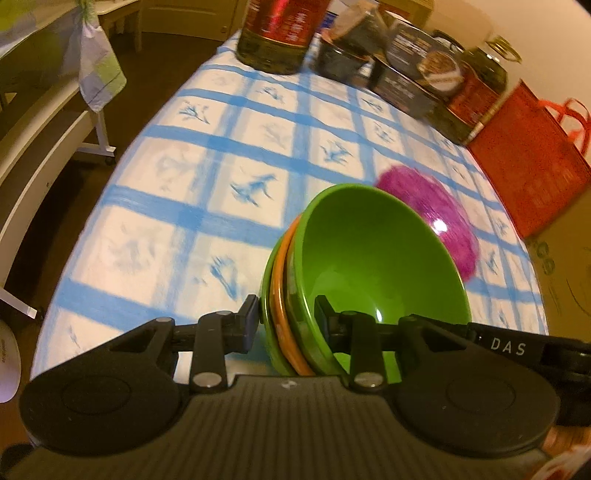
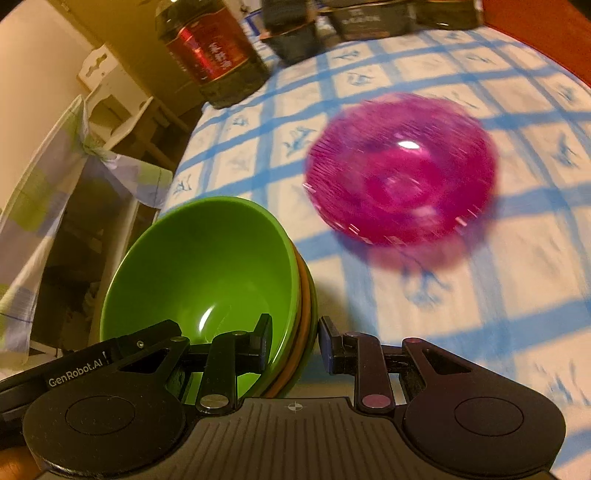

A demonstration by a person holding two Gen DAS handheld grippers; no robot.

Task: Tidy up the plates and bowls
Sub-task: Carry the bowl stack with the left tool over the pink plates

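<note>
A nested stack of bowls, green (image 1: 369, 254) on top, orange and green under it, is held between both grippers above the blue-checked tablecloth (image 1: 207, 155). My left gripper (image 1: 286, 321) is shut on the stack's rim, one finger inside the top bowl, one outside. My right gripper (image 2: 295, 343) grips the opposite rim of the same stack (image 2: 207, 266) the same way. A purple plate (image 2: 402, 173) lies on the cloth beyond the stack, blurred; it also shows in the left wrist view (image 1: 432, 218).
Large oil bottles (image 1: 280, 29) (image 2: 214, 48), dark boxes (image 1: 410, 77) and a red bag (image 1: 528, 162) stand along the table's far edge. A bench and a chair with checked cloth (image 2: 55, 177) stand left of the table.
</note>
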